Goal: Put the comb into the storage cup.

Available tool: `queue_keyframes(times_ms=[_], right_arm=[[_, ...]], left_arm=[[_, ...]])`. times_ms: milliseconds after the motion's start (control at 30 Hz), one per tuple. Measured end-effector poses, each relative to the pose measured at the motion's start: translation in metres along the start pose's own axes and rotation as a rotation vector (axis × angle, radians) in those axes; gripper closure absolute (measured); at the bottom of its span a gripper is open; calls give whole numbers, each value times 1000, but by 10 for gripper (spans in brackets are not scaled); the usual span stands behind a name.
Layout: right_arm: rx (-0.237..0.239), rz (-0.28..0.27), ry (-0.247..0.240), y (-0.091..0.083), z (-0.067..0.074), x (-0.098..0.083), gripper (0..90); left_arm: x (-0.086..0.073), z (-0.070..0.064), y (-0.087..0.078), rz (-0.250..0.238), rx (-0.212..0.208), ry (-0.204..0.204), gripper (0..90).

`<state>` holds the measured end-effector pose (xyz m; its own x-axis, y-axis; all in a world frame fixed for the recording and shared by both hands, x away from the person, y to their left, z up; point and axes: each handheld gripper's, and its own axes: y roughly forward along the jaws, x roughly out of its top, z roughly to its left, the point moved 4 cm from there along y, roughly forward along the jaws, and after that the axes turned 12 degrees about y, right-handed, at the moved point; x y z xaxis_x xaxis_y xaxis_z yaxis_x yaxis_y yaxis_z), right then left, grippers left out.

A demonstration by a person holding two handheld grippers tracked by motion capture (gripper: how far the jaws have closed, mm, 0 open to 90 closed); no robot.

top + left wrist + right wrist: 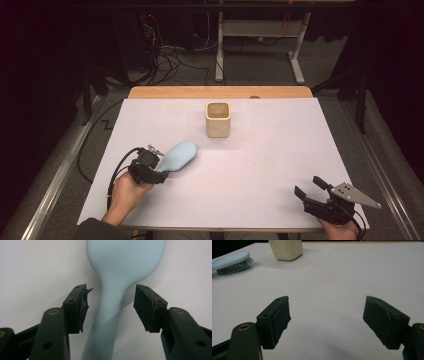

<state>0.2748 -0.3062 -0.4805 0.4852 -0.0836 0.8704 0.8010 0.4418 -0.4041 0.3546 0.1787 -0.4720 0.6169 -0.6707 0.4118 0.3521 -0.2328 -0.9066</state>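
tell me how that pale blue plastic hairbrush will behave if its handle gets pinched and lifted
The pale blue plastic hairbrush looks rigid, so it should lift stiffly. Its smooth, rounded handle may slip or twist between the left gripper pads, now apart either side of it. The wide bristled head probably makes it droop head-first.

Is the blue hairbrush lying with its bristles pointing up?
No, the hairbrush lies with its bristles down on the table and its smooth blue back facing up.

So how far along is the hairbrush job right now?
Nothing looks finished: the hairbrush lies bristles down on the table, apart from the cup. In hand: the left tongs straddle its handle, open, pads not touching. Left: gripping and moving it. The right tongs wait open.
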Motion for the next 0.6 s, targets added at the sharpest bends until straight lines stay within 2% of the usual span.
queue_keyframes(times_ms=[333,500,600], right_arm=[[-1,1,2,0,0,0,220],[0,2,-1,0,1,0,220],[0,3,-2,0,1,0,220]], left_arm=[[3,1,12,56,1,4,494],[4,2,13,52,-8,-2,519],[5,3,14,52,-31,-10,541]])
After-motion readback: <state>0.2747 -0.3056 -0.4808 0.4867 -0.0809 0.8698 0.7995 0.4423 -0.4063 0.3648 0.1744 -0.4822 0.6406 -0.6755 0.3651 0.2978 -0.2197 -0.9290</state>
